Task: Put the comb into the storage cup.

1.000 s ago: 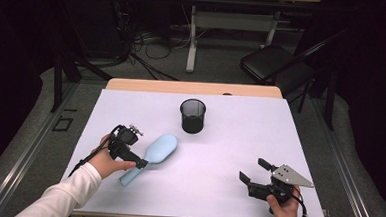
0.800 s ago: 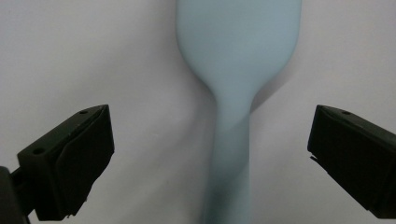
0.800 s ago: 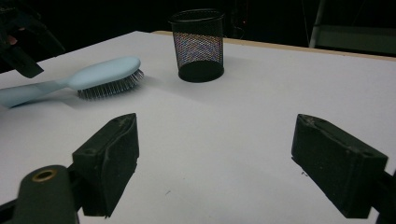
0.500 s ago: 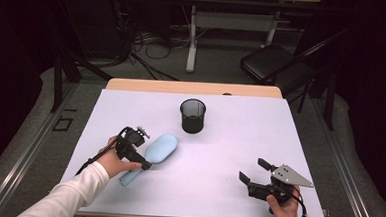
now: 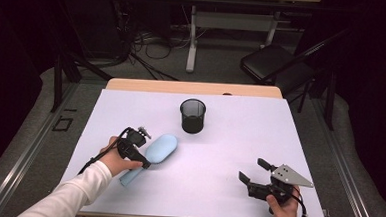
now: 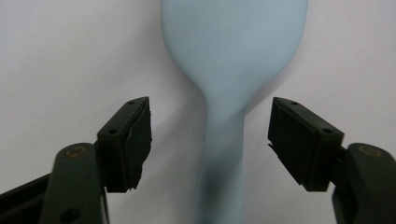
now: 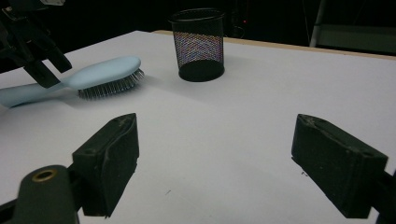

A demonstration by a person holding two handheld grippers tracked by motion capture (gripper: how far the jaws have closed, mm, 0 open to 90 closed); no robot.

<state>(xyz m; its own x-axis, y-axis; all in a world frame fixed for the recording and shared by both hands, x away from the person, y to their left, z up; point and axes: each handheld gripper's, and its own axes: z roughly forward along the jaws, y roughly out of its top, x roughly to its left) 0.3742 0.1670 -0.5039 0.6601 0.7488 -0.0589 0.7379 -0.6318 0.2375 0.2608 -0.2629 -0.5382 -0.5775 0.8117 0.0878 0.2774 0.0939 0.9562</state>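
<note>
We've got a light blue hairbrush (image 5: 154,152) lying bristles-down on the white table (image 5: 229,140), left of the middle. Our left gripper (image 6: 210,135) sits straddling its neck; the jaws have just been closing in but there are gaps on both sides, so no squeeze yet. The black mesh cup (image 5: 192,115) stands upright a bit further back, and we can't spot anything inside it. Our right gripper (image 5: 254,172) rests near the front right edge, jaws apart, holding nothing.
</note>
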